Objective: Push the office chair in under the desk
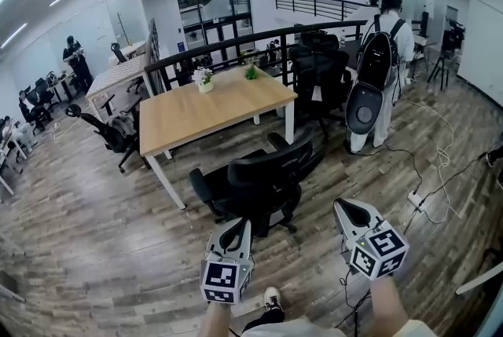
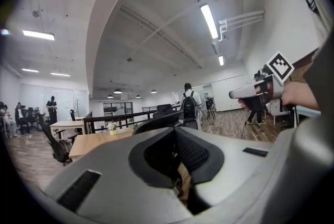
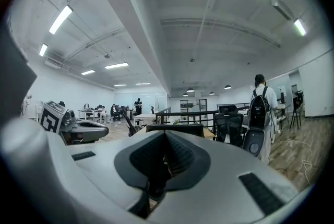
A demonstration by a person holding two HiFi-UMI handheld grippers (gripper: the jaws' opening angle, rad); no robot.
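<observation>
Squarely in the middle of the head view stands the office chair (image 1: 263,182), all black, with a tall curved back, dark armrests, a padded seat and a spoked base on castors. It sits on the wood-plank floor (image 1: 94,249) at about 6 o'clock from the table (image 1: 212,108), just off the near long edge and not tucked under it; the back is turned towards the person and the seat pokes out towards 9 o'clock. The table has a pale wooden top on white legs, with a white pot of flowers (image 1: 205,82) and a small green plant (image 1: 251,72) near its far edge. The left tool (image 1: 233,232) is at 6 o'clock from the chair and the right tool (image 1: 351,211) at about 4 o'clock, both held level and pointing towards it, apart from it. Each tool's own view shows its jaws closed together with nothing between them. A person wearing a backpack (image 1: 385,37) stands at 2 o'clock from the chair, well apart, beside more dark chairs by a black railing (image 1: 259,35).
</observation>
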